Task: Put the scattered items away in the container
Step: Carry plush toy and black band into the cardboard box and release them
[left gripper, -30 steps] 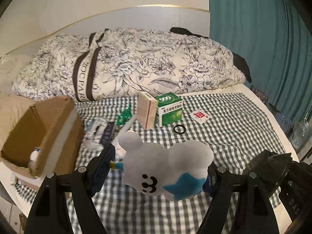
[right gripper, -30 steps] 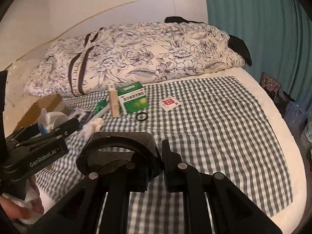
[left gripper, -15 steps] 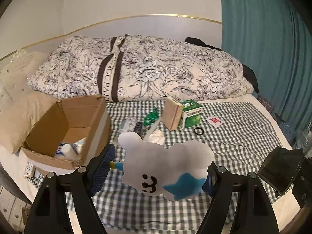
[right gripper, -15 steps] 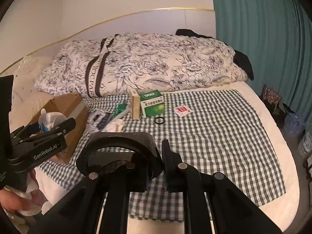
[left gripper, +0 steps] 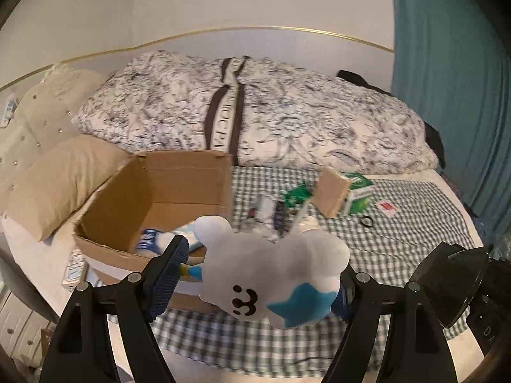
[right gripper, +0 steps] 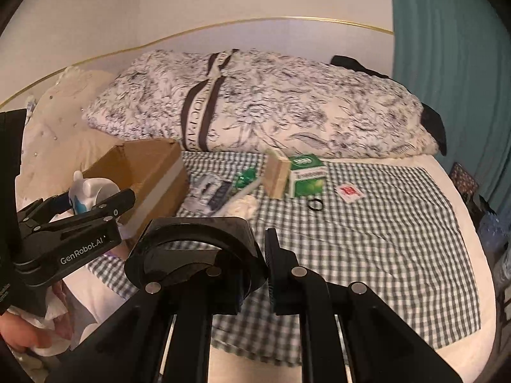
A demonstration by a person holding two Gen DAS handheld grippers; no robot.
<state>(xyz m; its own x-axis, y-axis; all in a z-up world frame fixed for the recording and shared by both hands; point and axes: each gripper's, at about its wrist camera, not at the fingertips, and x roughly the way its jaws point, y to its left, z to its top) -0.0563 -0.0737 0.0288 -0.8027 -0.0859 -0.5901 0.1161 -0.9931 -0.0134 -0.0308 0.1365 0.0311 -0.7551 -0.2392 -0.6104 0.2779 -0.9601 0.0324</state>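
My left gripper (left gripper: 255, 274) is shut on a white plush toy (left gripper: 271, 268) with a blue star and a small face, held in the air at the near right corner of the open cardboard box (left gripper: 153, 198). The box holds a blue-and-white item (left gripper: 148, 239). My right gripper (right gripper: 255, 252) is shut on a black round object (right gripper: 194, 255), low over the checked cloth. In the right wrist view the left gripper (right gripper: 80, 210) with the plush (right gripper: 92, 191) is beside the box (right gripper: 150, 169).
On the checked cloth (right gripper: 367, 223) lie a green box (right gripper: 306, 175), a tan box (right gripper: 276, 174), a black ring (right gripper: 315, 205), a red-and-white sachet (right gripper: 348, 190), a green packet (right gripper: 244, 177), dark pouches (right gripper: 214, 191) and a white tissue (right gripper: 242, 206). A floral duvet (right gripper: 271, 102) lies behind; a teal curtain (right gripper: 453, 48) hangs right.
My left gripper has carried the plush leftward toward the box, which now fills the left centre of its view. My right gripper keeps its hold and has pulled back slightly.
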